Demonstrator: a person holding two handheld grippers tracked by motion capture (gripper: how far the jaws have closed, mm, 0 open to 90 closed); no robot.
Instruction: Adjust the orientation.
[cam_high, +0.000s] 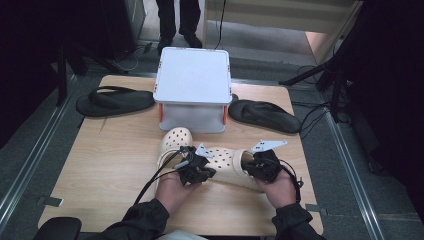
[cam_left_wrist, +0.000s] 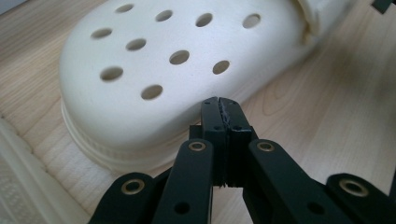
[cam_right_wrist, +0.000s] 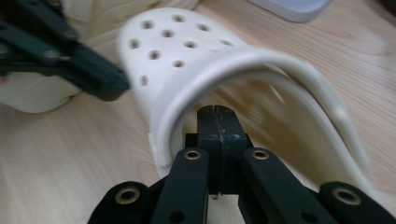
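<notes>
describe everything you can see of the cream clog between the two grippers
The cream clog looks like soft moulded foam, its rounded toe cap dotted with round holes and ringed by a ribbed sole edge. It lies sole-down on the wooden table, crosswise, beside a second cream clog. The shut left gripper meets its toe; the shut right gripper sits at the heel opening, under the arched strap.
</notes>
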